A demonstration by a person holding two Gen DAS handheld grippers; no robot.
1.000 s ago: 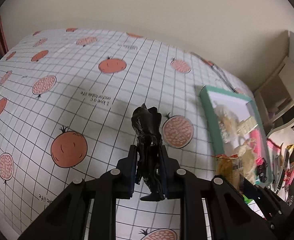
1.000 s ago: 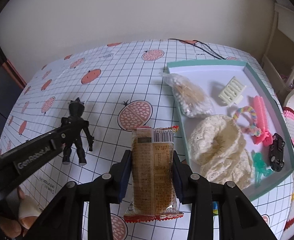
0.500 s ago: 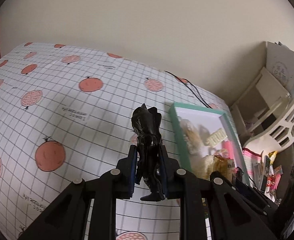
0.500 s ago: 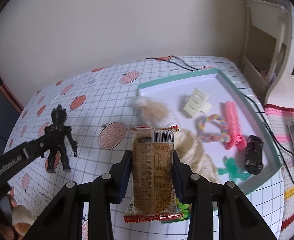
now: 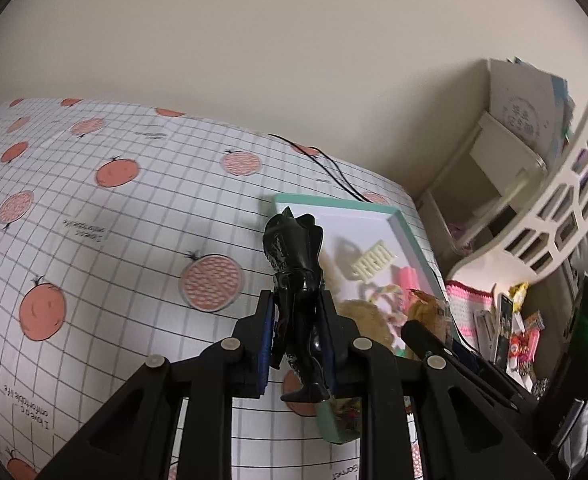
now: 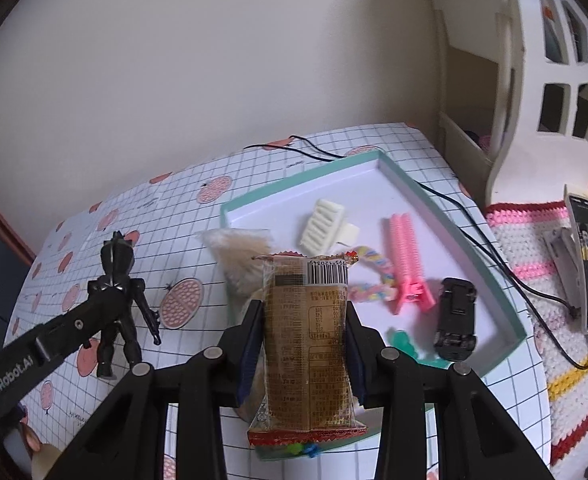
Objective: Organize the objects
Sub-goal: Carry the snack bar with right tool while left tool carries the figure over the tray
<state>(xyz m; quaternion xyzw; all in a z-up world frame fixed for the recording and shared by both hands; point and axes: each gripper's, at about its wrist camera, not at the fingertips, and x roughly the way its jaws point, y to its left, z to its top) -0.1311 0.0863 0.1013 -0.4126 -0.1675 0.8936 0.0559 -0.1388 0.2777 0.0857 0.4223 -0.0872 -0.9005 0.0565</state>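
- Only the right wrist view is showing the black toy car [image 6: 456, 319] and the whole black figure [image 6: 119, 304].
- Teal tray [image 6: 506, 312] is holding a white hair clip [image 6: 324, 227], pink clip [image 6: 406, 260], braided ring [image 6: 374, 280].
- Left gripper [image 5: 300, 344] is clamping the figure above the tablecloth [image 5: 113, 240].
- Right gripper [image 6: 304, 344] is pinching a snack packet [image 6: 308, 356] over the tray's near edge.

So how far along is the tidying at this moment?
Mostly done: the tray already holds a white hair clip, pink clip, toy car and more. In hand: the left claw grips the black figure, the right claw the snack packet. Left: both go into the tray.
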